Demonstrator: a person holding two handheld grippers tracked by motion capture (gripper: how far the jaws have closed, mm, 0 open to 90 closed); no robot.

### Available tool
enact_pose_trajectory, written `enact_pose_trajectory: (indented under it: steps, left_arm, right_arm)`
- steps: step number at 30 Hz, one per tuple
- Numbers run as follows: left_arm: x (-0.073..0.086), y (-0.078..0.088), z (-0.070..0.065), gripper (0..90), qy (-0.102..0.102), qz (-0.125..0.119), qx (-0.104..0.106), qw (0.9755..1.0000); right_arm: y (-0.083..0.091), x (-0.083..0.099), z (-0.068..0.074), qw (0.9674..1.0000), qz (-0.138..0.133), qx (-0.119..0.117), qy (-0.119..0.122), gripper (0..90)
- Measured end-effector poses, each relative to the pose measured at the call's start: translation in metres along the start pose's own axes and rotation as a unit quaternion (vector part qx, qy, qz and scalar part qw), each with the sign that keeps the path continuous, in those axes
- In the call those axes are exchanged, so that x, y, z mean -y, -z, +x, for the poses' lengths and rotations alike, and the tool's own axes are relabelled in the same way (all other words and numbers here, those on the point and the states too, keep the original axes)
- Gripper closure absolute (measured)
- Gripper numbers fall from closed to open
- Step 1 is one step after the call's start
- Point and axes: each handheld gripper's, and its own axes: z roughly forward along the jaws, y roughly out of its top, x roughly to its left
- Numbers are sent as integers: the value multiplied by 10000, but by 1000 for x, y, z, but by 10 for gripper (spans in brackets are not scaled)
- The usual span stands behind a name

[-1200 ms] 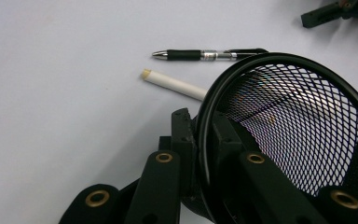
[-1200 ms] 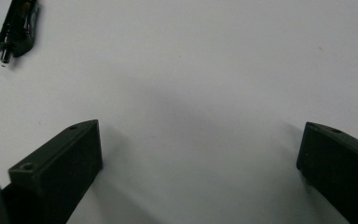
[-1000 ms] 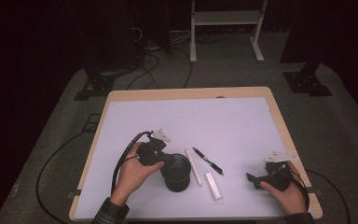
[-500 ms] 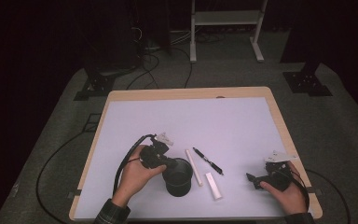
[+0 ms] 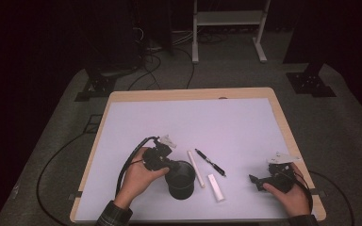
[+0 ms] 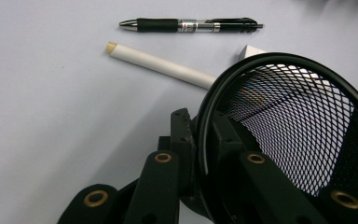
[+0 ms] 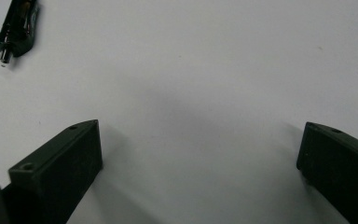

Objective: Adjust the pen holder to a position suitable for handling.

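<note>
High view: the left gripper point(image 5: 162, 162) holds a black mesh cup point(image 5: 180, 180) upright on the desk point(image 5: 184, 117), its jaws clamped on the cup's rim, one inside and one outside. Just right of the cup lie a white stick point(image 5: 195, 168), a white eraser point(image 5: 216, 187) and a black pen point(image 5: 210, 162), long axes running away from the person. The right gripper point(image 5: 259, 181) rests near the desk's right edge, nearer the pen, jaws wide and empty
</note>
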Motion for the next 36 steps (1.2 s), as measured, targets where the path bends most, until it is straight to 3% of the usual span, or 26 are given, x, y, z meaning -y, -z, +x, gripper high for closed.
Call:
enact_pose_trajectory:
  steps: [8, 19, 26, 36]
  left_arm:
    - [-1, 6, -1, 724, -45, -89, -37, 9999]
    - [0, 30, -3, 521, -151, -279, -129, 9994]
    - [5, 44, -3, 395, -148, -433, -130, 9989]
    - [15, 56, -1, 264, -180, -537, -302, 9979]
  right_arm:
    - [0, 0, 0, 10000, -2, 0, 1, 0]
    - [0, 0, 0, 10000, 0, 1, 0, 0]
    - [0, 0, 0, 10000, -2, 1, 1, 0]
    - [0, 0, 0, 10000, -3, 4, 3, 0]
